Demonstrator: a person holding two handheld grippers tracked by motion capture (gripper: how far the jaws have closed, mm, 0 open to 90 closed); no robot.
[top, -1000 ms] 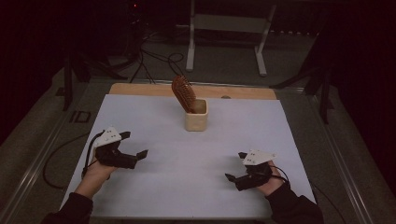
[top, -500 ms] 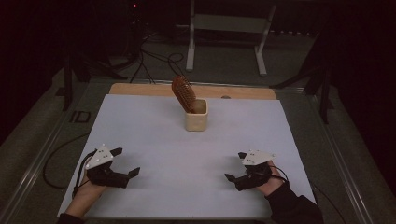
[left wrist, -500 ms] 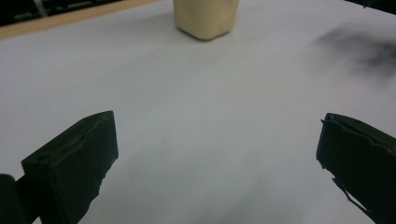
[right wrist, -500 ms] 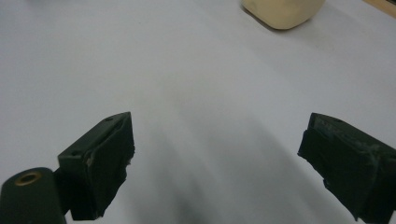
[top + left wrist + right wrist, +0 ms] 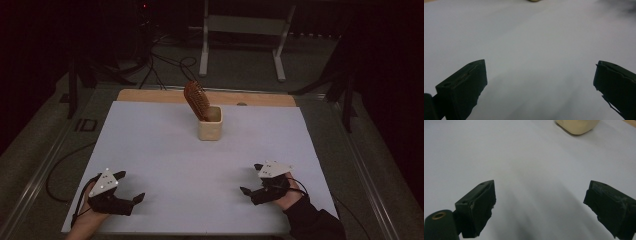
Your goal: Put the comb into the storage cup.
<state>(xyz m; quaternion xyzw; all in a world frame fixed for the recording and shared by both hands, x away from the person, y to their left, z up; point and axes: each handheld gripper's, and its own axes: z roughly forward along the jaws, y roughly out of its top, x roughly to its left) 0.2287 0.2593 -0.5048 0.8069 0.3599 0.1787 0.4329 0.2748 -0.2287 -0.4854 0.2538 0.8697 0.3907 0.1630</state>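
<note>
Your left tool [image 5: 129, 186] rests low at the near left corner of the white-covered counter [image 5: 150, 150], held in your left hand [image 5: 87, 225]; its two black jaws stand wide apart with nothing between them, and the left gripper view shows the same wide gap over bare white surface. Your right tool [image 5: 254, 180] sits near the front right of the counter, gripped by your right hand [image 5: 290, 197] in its dark sleeve [image 5: 315, 225]; its jaws too are spread wide and hold nothing, and the right gripper view looks between them across the white cover.

The brown oval wooden hairbrush [image 5: 196, 99] stands head-up in the small cream square cup [image 5: 210, 127], leaning toward the left and back, its bristled head well above the rim; the cup sits toward the far middle of the counter, just in front of the bare wooden strip [image 5: 260, 99] along the far edge. Both tools are well apart from the cup; it lies between them and farther away from you. In the right gripper view the cup's cream base [image 5: 577, 125] shows at the top edge, right of centre; a sliver of it [image 5: 534, 0] shows at the top of the left gripper view, too blurred to tell more.
</note>
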